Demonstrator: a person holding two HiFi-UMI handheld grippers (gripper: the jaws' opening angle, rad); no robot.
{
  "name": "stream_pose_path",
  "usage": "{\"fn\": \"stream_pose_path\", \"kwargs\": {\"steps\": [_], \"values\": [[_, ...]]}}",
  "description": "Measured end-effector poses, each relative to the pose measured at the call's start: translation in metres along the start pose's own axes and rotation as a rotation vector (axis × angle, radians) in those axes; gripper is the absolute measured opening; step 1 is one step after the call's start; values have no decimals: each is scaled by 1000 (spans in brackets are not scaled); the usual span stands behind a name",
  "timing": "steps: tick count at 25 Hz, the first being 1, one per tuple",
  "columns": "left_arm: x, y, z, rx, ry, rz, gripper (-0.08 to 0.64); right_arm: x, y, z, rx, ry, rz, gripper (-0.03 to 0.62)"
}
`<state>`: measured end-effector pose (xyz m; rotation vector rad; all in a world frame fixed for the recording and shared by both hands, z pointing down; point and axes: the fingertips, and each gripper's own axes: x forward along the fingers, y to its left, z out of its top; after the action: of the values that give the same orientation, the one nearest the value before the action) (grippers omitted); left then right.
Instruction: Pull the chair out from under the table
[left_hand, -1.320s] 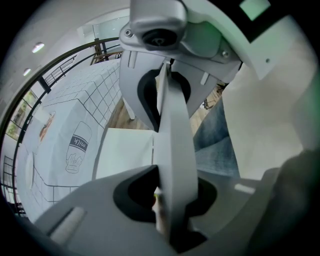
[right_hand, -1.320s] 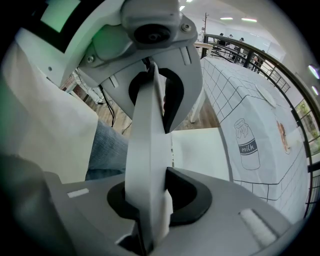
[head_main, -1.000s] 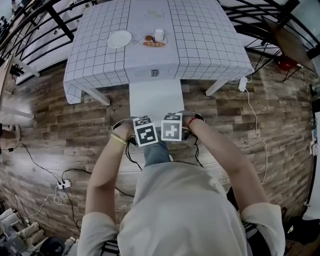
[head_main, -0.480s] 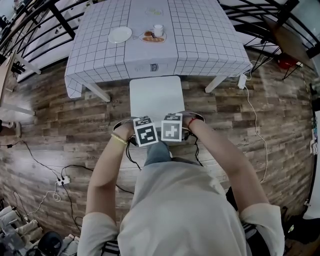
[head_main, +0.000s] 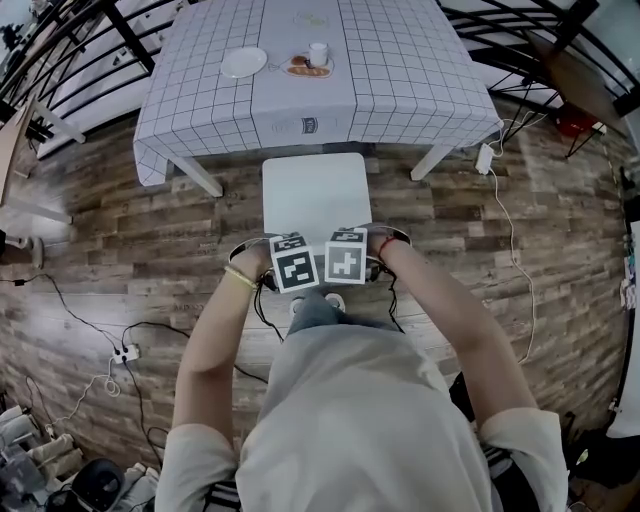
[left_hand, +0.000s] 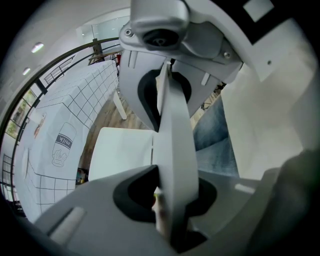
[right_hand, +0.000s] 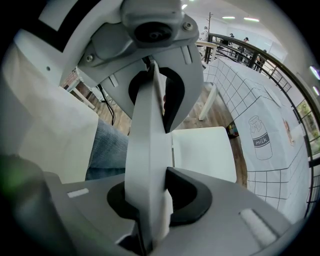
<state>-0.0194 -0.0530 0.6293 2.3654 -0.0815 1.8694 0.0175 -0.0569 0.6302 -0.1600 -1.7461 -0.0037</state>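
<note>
**Chair out from under bench, both grippers clamped on its back**

Wood-plank floor (head_main: 120, 230) fills the head view, w/ a black railing (head_main: 60, 60) curving round the far left. Far centre: the bench (head_main: 400, 70) under a checked cloth (head_main: 200, 110), milk-carton print (head_main: 310, 125) on the near hem. On top, far side: a white plate (head_main: 243, 62), then to its right a cup (head_main: 318, 53) touching a small dish of food (head_main: 307, 68).

And the white chair (head_main: 315, 195): seat fully in sight on the near side of the bench, its far edge just beside the cloth hem, its back toward the person.

Left hand-held gripper (left_hand: 167, 145) points steeply down, jaws part-closed and pressed on the chair's top rail (left_hand: 175, 120), one jaw each side of the slat. Right hand-held gripper (right_hand: 150, 150) does the same: narrow gap filled by that rail, firm hold. The two marker cubes sit side by side, nearly touching, over the middle of the chair back; the left is at the scene's left.

Person's jeans leg (head_main: 320, 310) is just near of the chair back, forearms reaching in from both sides. Near left on the floor: a power strip (head_main: 124, 354) w/ a black cable trailing. A white cable (head_main: 510, 240) runs down the right side.
</note>
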Motion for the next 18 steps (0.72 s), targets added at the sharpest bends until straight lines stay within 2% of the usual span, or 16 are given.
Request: {"fn": "stream_pose_path", "kwargs": {"steps": [18], "values": [[5, -68, 0, 17, -1, -7, 87, 6, 68, -2, 16, 1, -8, 78]]}}
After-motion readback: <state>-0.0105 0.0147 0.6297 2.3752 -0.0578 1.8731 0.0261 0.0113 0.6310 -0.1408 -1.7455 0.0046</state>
